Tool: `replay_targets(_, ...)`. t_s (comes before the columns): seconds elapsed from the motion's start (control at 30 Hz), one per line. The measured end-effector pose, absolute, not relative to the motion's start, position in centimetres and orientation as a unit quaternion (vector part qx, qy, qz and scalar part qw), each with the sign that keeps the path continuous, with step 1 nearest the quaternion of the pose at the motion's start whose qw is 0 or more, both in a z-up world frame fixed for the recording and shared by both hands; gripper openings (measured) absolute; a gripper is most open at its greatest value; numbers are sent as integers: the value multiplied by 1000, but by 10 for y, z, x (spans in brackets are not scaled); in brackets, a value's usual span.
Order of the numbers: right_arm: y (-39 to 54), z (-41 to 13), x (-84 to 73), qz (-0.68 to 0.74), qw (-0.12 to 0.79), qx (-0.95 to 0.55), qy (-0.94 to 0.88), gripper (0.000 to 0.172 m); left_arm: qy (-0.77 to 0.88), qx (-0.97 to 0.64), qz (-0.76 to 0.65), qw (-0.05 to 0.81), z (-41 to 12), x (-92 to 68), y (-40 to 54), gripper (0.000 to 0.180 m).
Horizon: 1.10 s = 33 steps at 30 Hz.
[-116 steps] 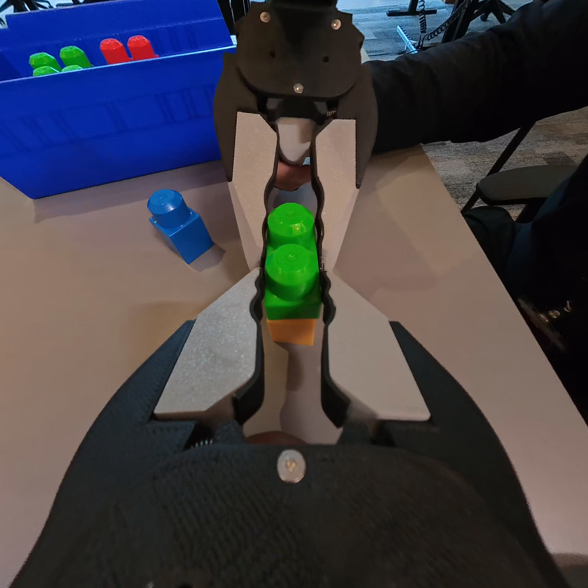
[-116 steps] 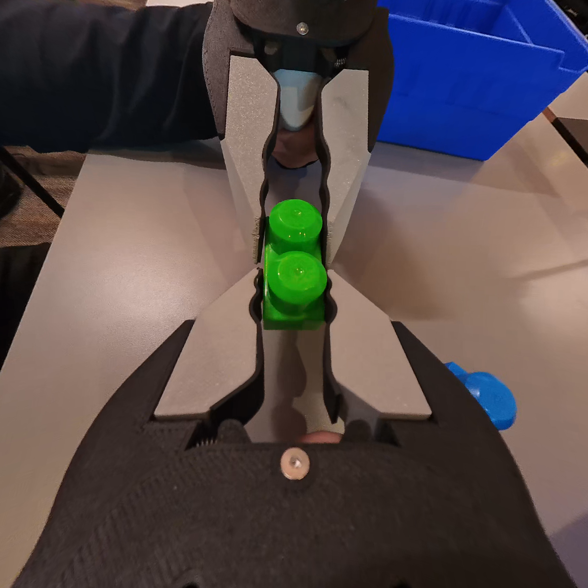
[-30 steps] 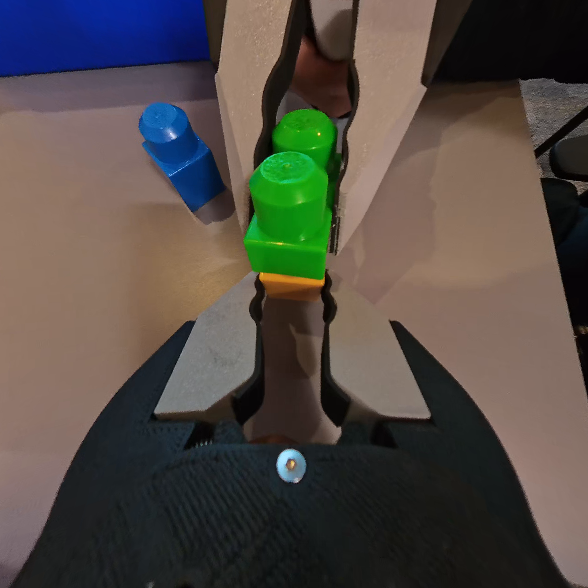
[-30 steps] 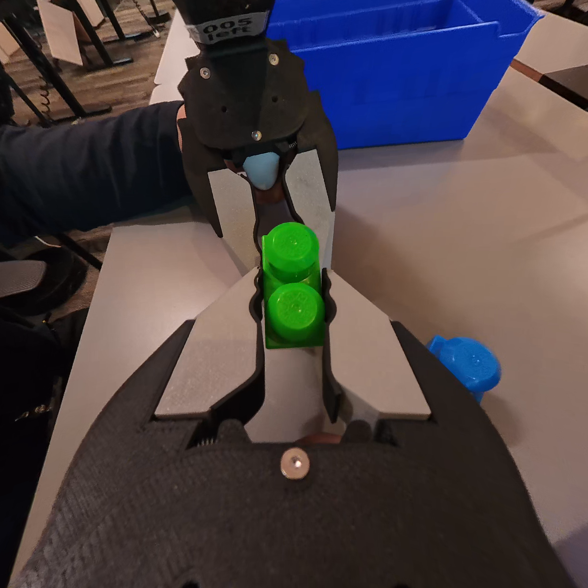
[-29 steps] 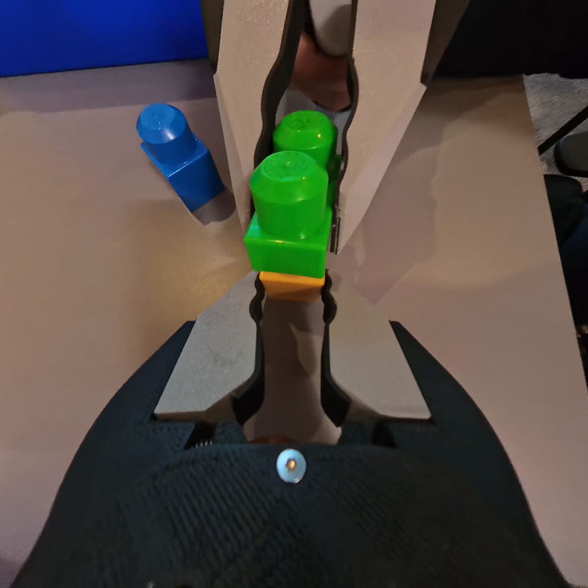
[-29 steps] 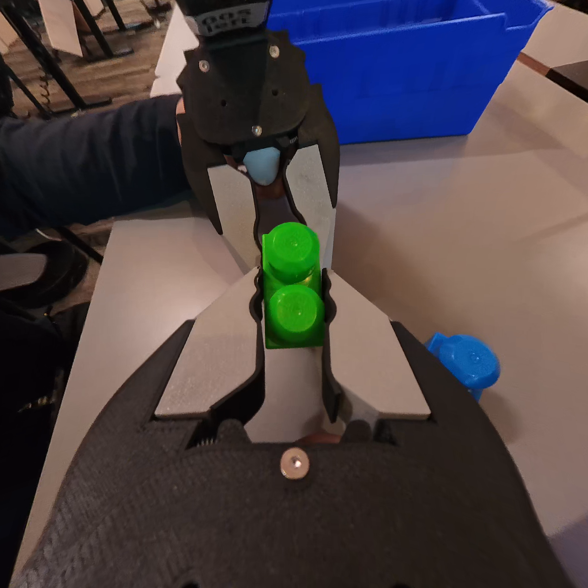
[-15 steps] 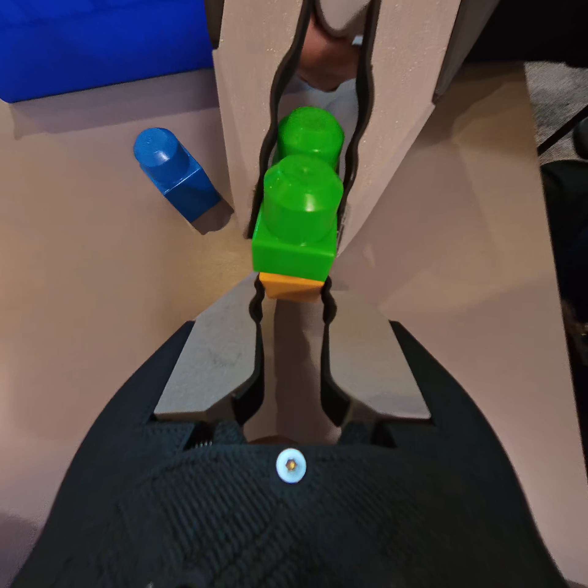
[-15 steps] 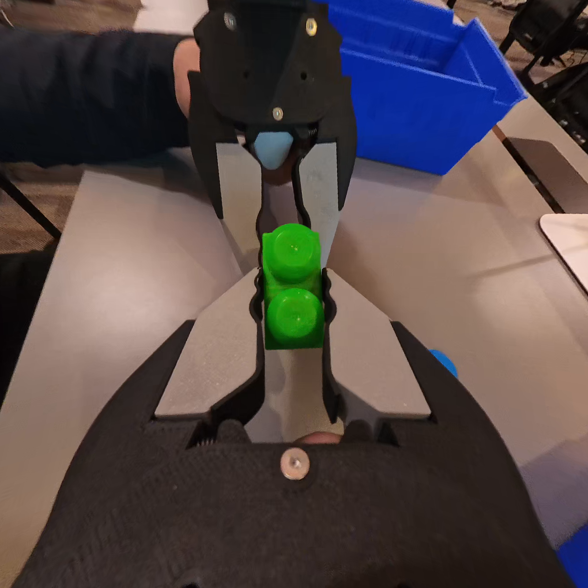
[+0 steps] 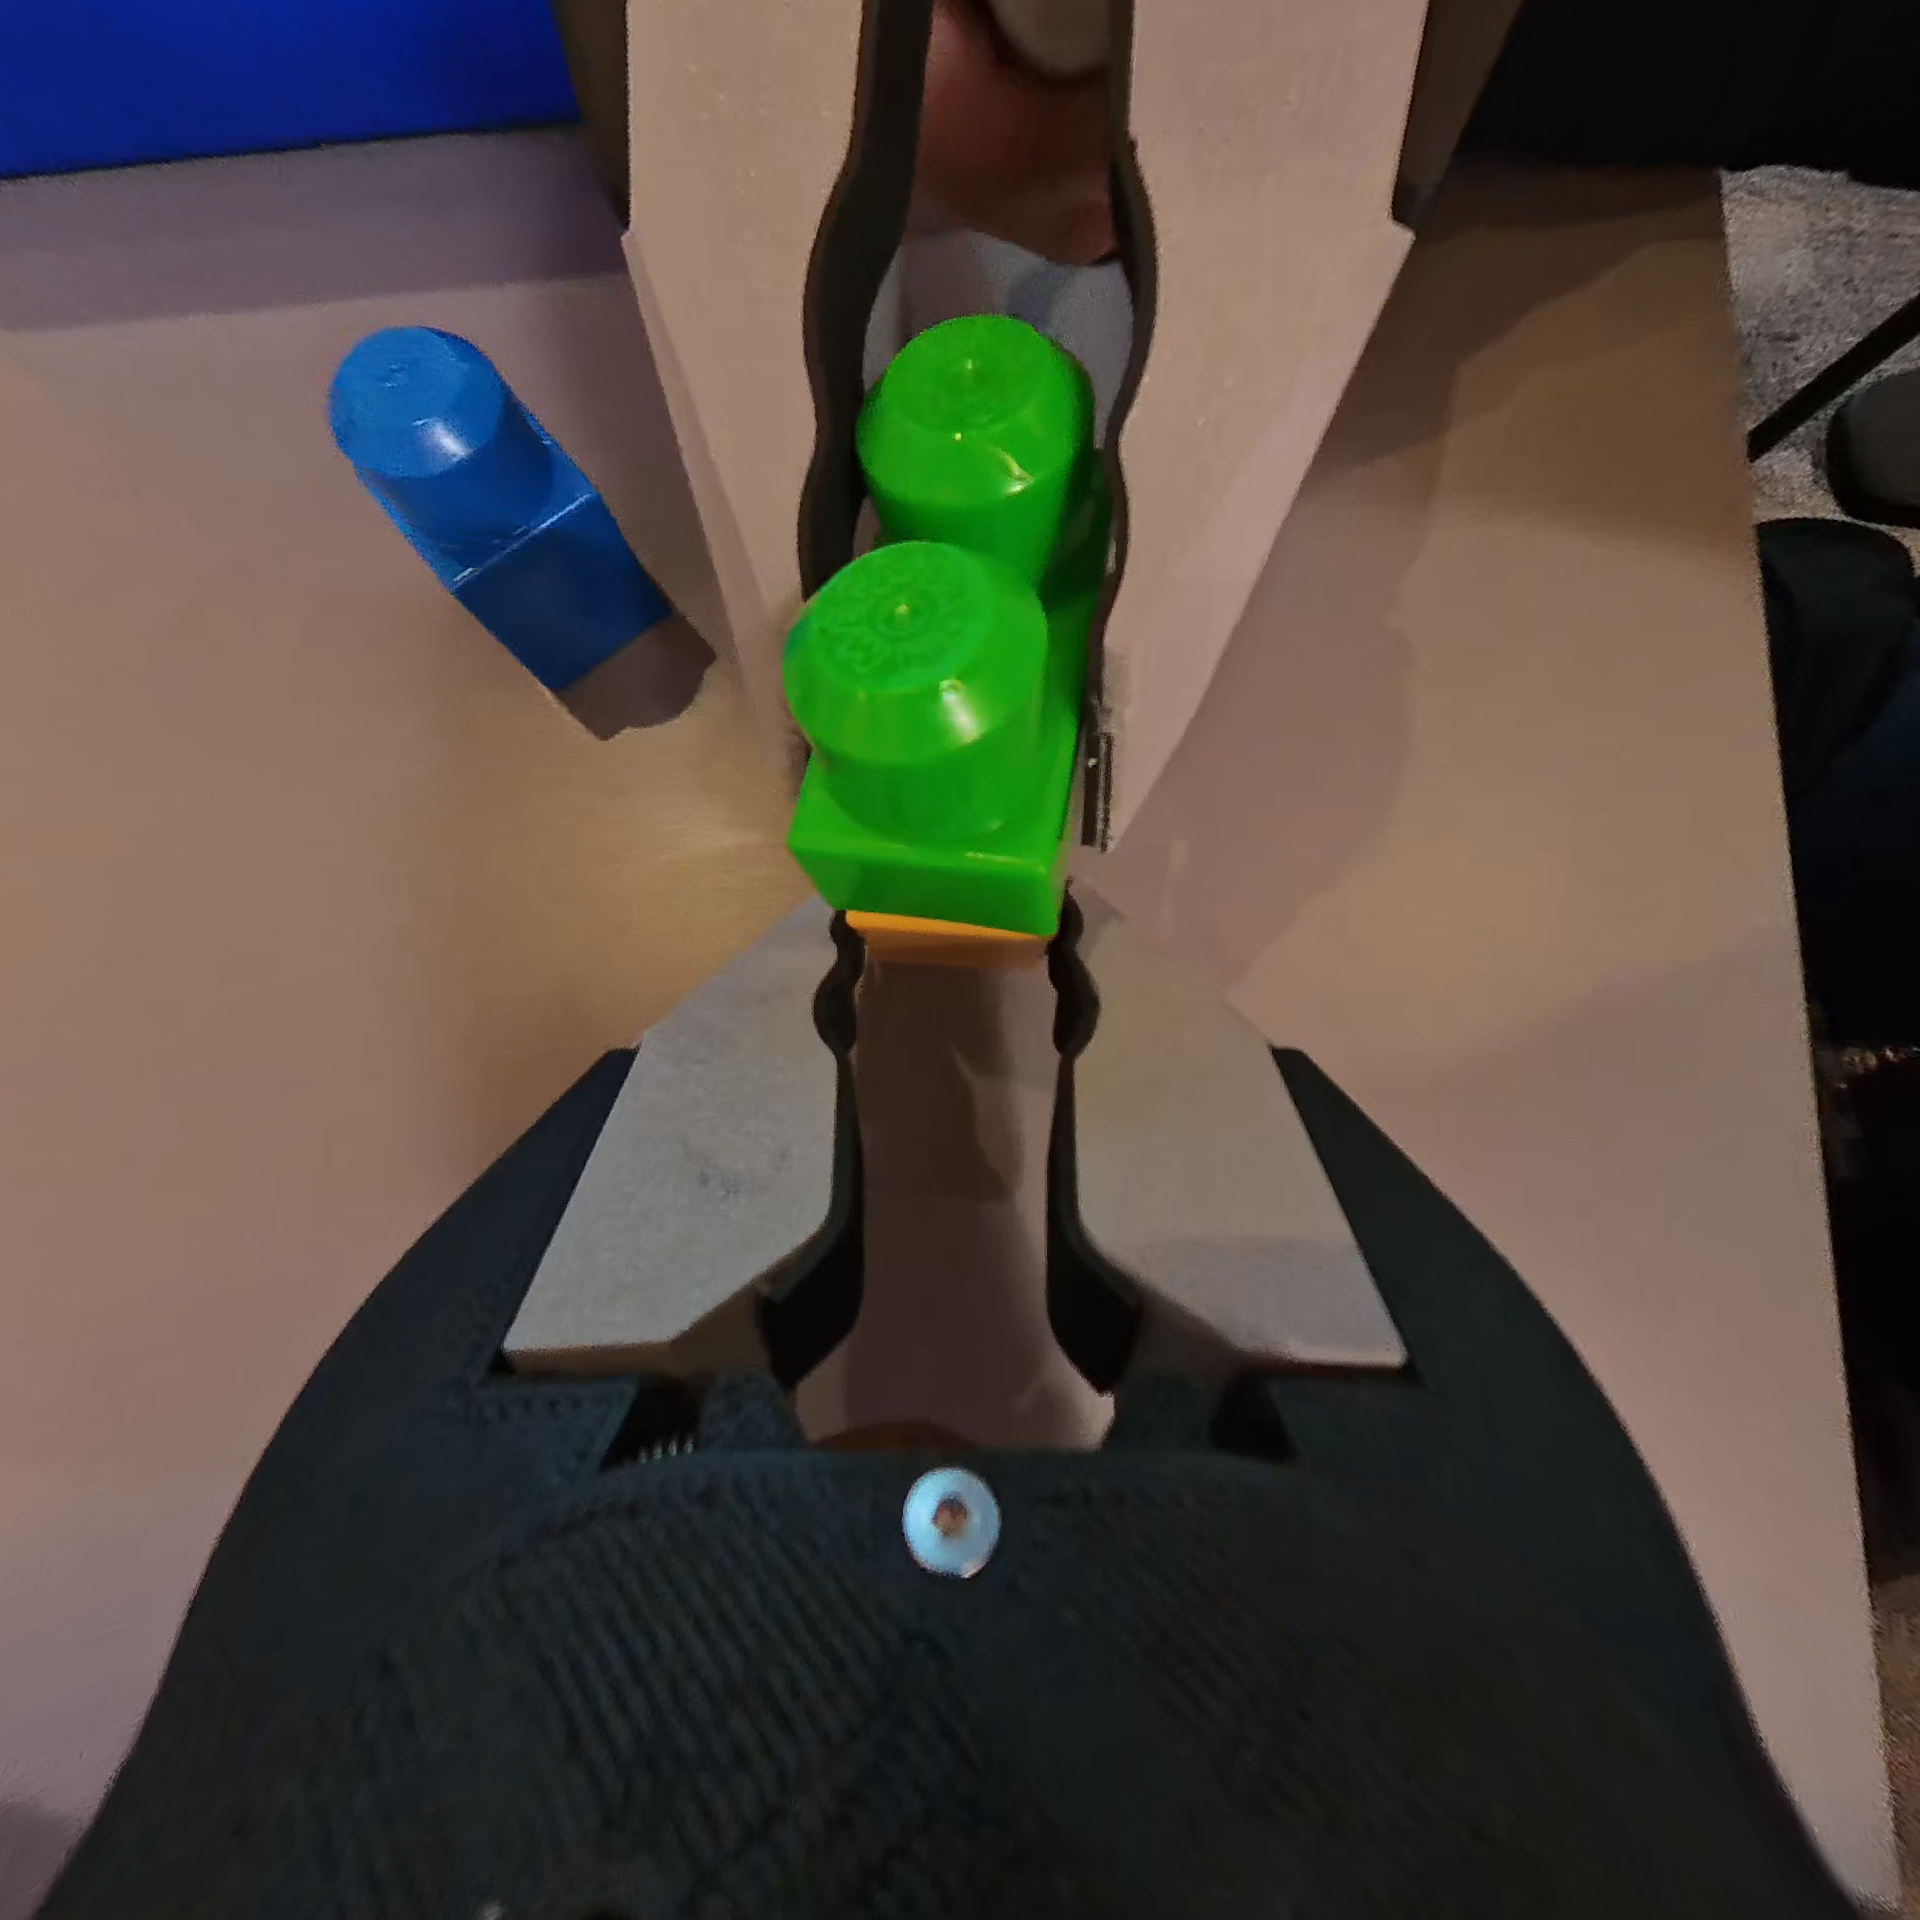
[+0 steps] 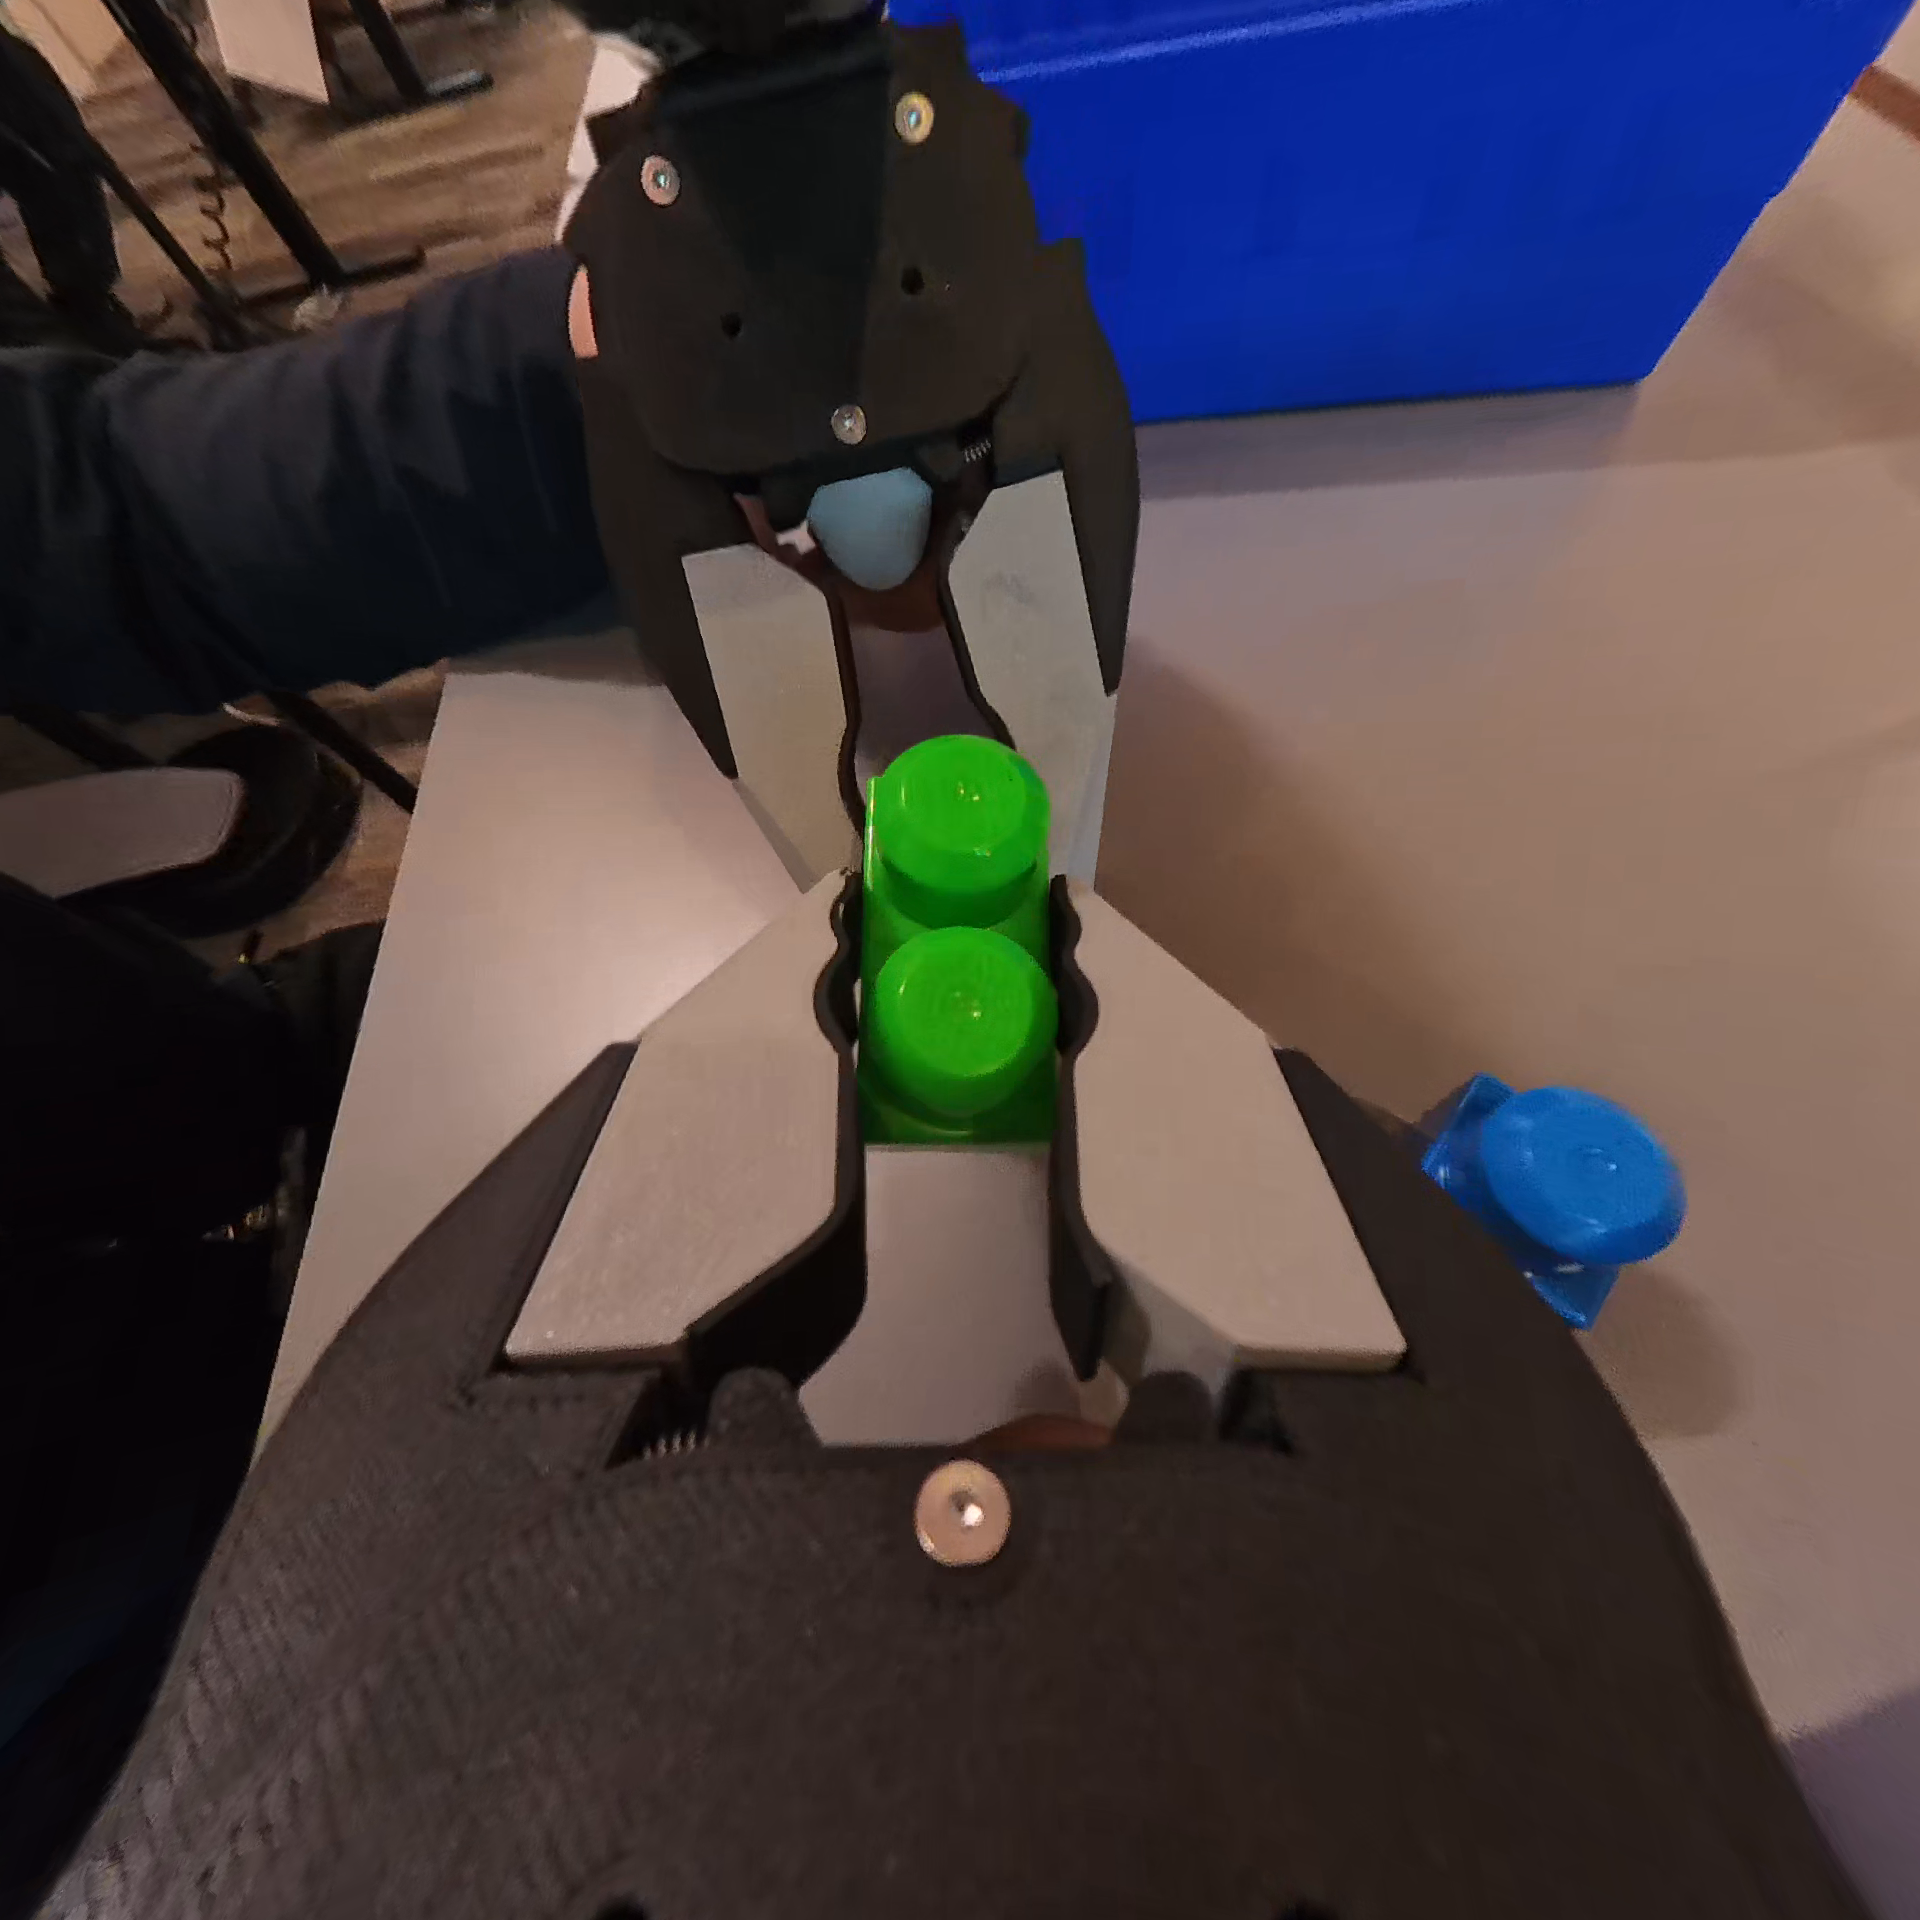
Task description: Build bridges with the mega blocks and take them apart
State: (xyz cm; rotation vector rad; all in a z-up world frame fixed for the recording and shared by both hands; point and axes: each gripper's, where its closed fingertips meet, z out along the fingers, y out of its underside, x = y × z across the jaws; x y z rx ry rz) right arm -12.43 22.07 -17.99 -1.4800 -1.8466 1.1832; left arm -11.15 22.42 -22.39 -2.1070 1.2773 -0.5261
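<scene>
Grippers [image 10: 956, 997] clamp a glossy green two-stud block [image 10: 961, 966].

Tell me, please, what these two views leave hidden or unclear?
- Orange block: left wrist view shows only its front edge under the green block; absent in the right view.
- Blue bin: contents cut off by the frame edge.
- Blue block: base hidden behind the right tool's body.

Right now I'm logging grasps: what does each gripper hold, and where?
The right gripper clamps the green two-stud block by its long sides. The left gripper pinches the orange block beneath it by its sides.
</scene>
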Motion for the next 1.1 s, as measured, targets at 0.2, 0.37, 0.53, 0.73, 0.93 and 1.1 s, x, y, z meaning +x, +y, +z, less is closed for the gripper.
replay_targets(0.2, 197, -177, -106, 426, 209, -480, -737, 32, 516, -757, -288, 278, -217, -89, 195, 33)
replay_targets(0.37, 199, -193, -102, 394, 151, -521, -742, 32, 518, -773, -257, 260, -230, -91, 198, 33)
replay_targets(0.53, 208, -197, -104, 380, 144, -573, -712, 32, 496, -797, -228, 258, -235, -94, 208, 33)
replay_targets(0.73, 202, -182, -107, 349, 217, -501, -761, 33, 493, -782, -279, 259, -226, -85, 200, 34)
replay_targets(0.93, 199, -169, -113, 450, 193, -509, -708, 33, 488, -774, -298, 271, -216, -85, 198, 33)
replay_targets(1.1, 198, -182, -116, 436, 175, -529, -707, 33, 491, -784, -277, 261, -225, -89, 200, 33)
